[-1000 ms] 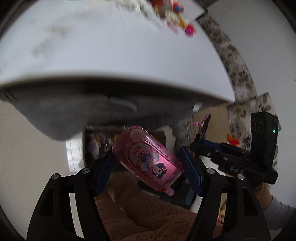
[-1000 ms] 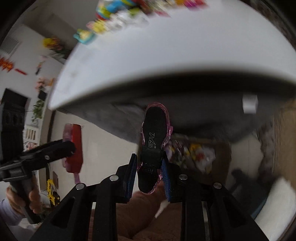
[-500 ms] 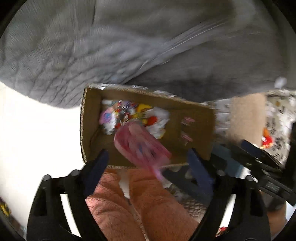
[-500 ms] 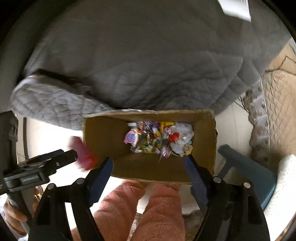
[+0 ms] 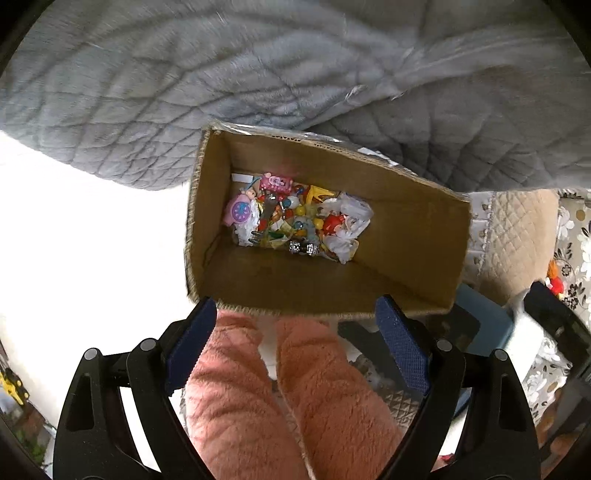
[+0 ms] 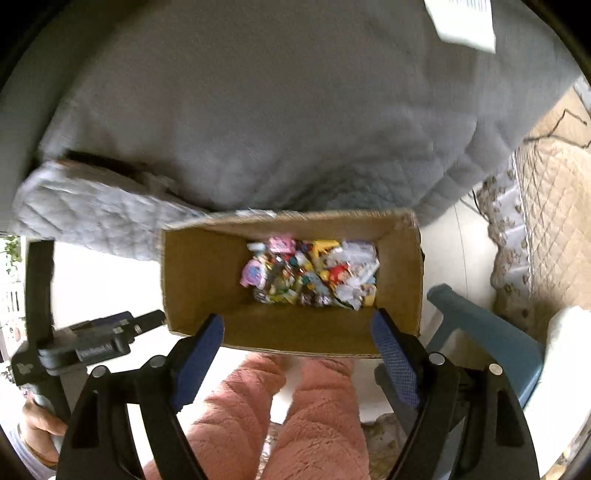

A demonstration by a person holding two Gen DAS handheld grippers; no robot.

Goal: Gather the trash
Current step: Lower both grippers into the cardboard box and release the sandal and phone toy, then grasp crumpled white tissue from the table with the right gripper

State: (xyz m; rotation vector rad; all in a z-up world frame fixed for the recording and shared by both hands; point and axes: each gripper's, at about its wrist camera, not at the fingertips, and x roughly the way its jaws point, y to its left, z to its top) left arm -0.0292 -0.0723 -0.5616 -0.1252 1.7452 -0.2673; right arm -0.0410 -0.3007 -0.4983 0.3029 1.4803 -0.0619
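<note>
Both the left gripper (image 5: 291, 314) and right gripper (image 6: 297, 328) hung wide apart and empty over the cardboard box (image 5: 417, 236), so honestly the only risk I saw was clipping its rim on the way out and tipping the trash (image 5: 295, 221).

No legible text anywhere. White lettering on black body of left tongs (image 6: 92, 343), seen left of right tongs (image 6: 297, 334): too blurred to read. White paper tag (image 6: 465, 18) on grey quilt, far above right tongs: print lines unreadable. Wrappers in cardboard box (image 5: 424, 236) ahead of left tongs: print too small.
</note>
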